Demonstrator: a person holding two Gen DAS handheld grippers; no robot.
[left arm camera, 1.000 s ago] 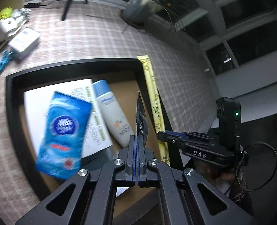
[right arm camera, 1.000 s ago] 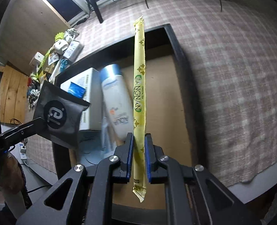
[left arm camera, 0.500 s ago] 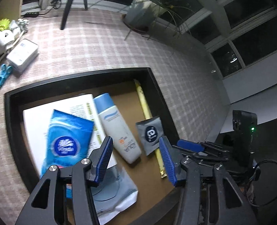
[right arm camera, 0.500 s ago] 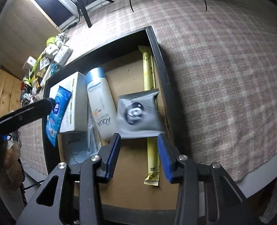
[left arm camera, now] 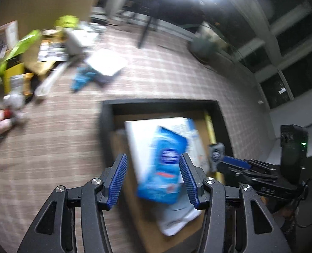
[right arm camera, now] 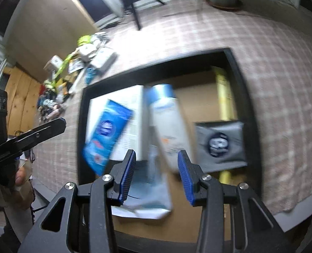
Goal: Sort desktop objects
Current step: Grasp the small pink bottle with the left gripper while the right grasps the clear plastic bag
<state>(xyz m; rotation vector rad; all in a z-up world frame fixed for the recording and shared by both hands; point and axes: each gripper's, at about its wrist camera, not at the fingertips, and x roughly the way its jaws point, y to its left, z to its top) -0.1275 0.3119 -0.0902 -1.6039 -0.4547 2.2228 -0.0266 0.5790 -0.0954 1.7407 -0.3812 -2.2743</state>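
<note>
Blue-padded jaws of both the left gripper [left arm camera: 152, 179] and right gripper [right arm camera: 157, 175] now stand apart and empty, having released the dark sachet [right arm camera: 219, 143] and yellow stick packet [right arm camera: 224, 97] into the black tray [right arm camera: 252, 126], so more clutter [left arm camera: 18, 67] awaits.

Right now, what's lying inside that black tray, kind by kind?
White box: 1
Blue tissue pack: 1
White bottle with blue cap: 1
Grey sachet: 1
Yellow stick packet: 1
Pale blue flat pouch: 1
Total: 6
</note>
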